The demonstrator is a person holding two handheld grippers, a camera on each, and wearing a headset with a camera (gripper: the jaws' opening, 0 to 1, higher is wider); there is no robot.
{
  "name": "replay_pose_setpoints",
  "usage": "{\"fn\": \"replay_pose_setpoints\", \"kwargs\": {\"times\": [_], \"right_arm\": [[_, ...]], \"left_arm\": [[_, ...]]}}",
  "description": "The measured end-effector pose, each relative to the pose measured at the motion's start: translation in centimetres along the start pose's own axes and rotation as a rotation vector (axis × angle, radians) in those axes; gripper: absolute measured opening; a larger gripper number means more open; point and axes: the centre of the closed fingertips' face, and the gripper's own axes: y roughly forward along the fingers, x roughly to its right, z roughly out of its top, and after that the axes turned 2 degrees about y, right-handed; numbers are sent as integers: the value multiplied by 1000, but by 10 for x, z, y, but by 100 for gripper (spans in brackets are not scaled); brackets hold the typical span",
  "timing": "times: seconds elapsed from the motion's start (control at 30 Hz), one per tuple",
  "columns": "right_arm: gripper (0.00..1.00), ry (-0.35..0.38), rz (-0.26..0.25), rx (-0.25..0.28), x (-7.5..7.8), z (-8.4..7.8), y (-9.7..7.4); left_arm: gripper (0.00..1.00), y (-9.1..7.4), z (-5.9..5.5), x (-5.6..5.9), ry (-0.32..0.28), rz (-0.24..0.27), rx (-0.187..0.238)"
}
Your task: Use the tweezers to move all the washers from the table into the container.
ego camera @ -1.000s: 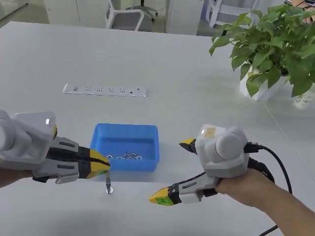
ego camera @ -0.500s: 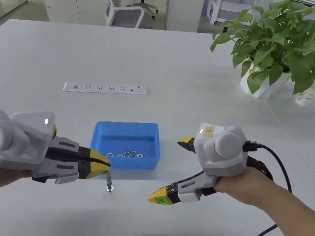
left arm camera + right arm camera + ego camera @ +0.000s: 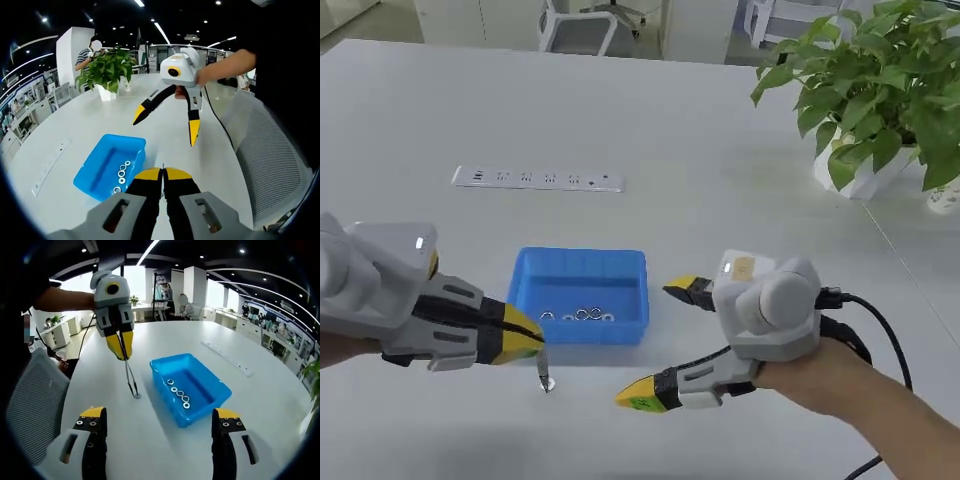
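My left gripper (image 3: 533,339) is shut on thin metal tweezers (image 3: 542,370), which point down to the table just in front of the blue container (image 3: 582,268). A small ring shape sits at the tweezers' tip (image 3: 135,395); I cannot tell whether it is pinched. Several washers (image 3: 577,317) lie in a row inside the container (image 3: 206,397), also seen as washers (image 3: 178,392) and washers (image 3: 121,175). My right gripper (image 3: 658,345) stands open and empty to the right of the container. In the left gripper view my jaws (image 3: 162,174) are closed on the tweezers (image 3: 163,167).
A white power strip (image 3: 537,180) lies behind the container. A potted green plant (image 3: 880,90) in a white pot stands at the back right. Chairs (image 3: 578,25) stand beyond the far table edge. A cable (image 3: 885,330) trails from the right gripper.
The right gripper has drifted a little left, closer to the container. The left gripper and tweezers have stayed where they were. The head camera shifted slightly.
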Motion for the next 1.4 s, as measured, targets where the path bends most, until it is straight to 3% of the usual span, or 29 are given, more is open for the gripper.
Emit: {"fn": "replay_pose_setpoints", "kwargs": {"times": [0.4, 0.77, 0.87, 1.03, 1.4], "right_arm": [[59, -132, 101, 3, -21, 13, 17], [47, -174, 187, -19, -39, 15, 40], [39, -190, 197, -64, -43, 11, 48], [33, -184, 242, -59, -55, 11, 62], [24, -193, 281, -65, -60, 13, 82]], "left_arm": [[5, -1, -1, 2, 15, -51, -31], [5, 0, -2, 2, 20, -77, -38], [5, 1, -3, 2, 23, -86, -43], [5, 1, -3, 3, 28, -100, -49], [5, -1, -2, 4, 30, -115, -56]]}}
